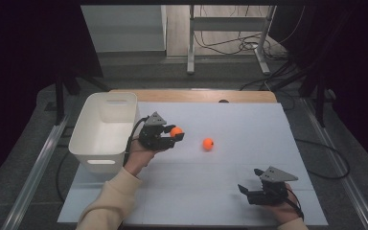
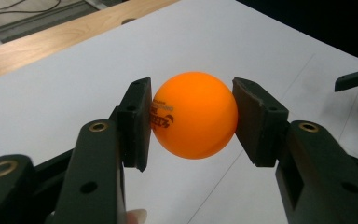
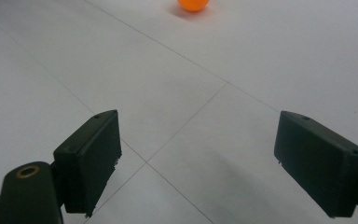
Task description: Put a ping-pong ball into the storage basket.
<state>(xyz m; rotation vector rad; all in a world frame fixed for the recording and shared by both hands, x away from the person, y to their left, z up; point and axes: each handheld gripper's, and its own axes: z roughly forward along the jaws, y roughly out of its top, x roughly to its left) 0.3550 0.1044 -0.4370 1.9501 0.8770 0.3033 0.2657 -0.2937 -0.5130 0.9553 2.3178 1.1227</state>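
Now the left gripper [image 1: 171, 137] is squeezing one orange ball [image 1: 176, 131] near the white bin [image 1: 87, 139] to drop it in, while the right gripper [image 1: 250, 181] is waiting open.

Surface [image 1: 211, 191]: white sheet over a wooden top, seams visible. On it: white bin [image 1: 104, 132] at left edge, one orange ball [image 1: 208, 143] near centre.

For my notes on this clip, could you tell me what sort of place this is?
Probably a lab or workshop recording station: a white-covered table with dark curtains at the sides, loose cables on the floor beyond, and a metal-legged bench frame behind.
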